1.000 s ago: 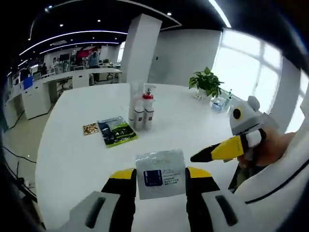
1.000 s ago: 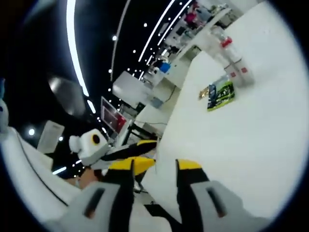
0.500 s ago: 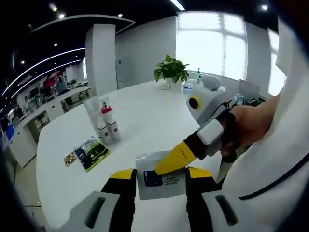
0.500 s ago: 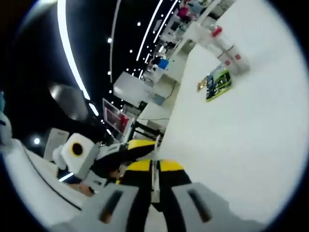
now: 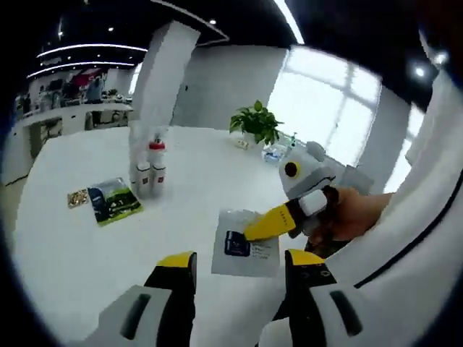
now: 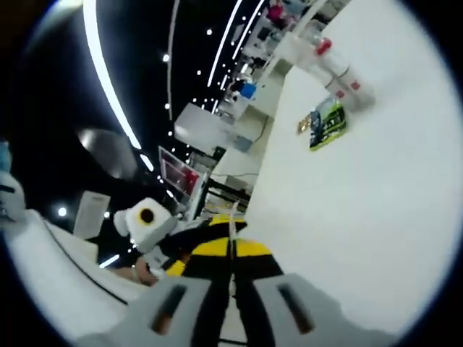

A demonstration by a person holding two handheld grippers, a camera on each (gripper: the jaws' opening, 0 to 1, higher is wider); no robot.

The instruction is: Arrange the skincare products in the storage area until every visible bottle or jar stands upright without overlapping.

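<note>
One flat silvery sachet [image 5: 247, 244] with a dark blue label patch and lines of small print hangs above the white table [image 5: 65, 238], pinched at its right edge by the right gripper [image 5: 249, 233], whose yellow-tipped jaws come in from 3 o'clock in the left gripper view. A person's hand [image 5: 351, 215] holds that gripper's grey body. The left gripper [image 5: 241, 266] sits at 6 o'clock, its two yellow-tipped jaws spread wide on either side of the sachet without touching it.

At 10 o'clock in the same view stand three slim clear bottles [image 5: 147, 170] close together, upright, one with a red cap and pump top. Just beside them, toward 9 o'clock, lie one green and black packet [image 5: 113, 202] and one smaller brown packet [image 5: 76, 197], both flat on the table. One potted plant [image 5: 257, 124] stands at 12 o'clock, well apart from the bottles.

The right gripper view adds the edge-on look: the sachet [image 6: 231, 249] appears as a thin pale line pressed between the right gripper [image 6: 231, 248] jaws, which are closed together on it. The left gripper [image 6: 189, 244] reaches in from 8 o'clock. The bottles [image 6: 334, 69] lie toward 1 o'clock here, with the green packet [image 6: 325, 124] beside them on the table [image 6: 383, 217]
</note>
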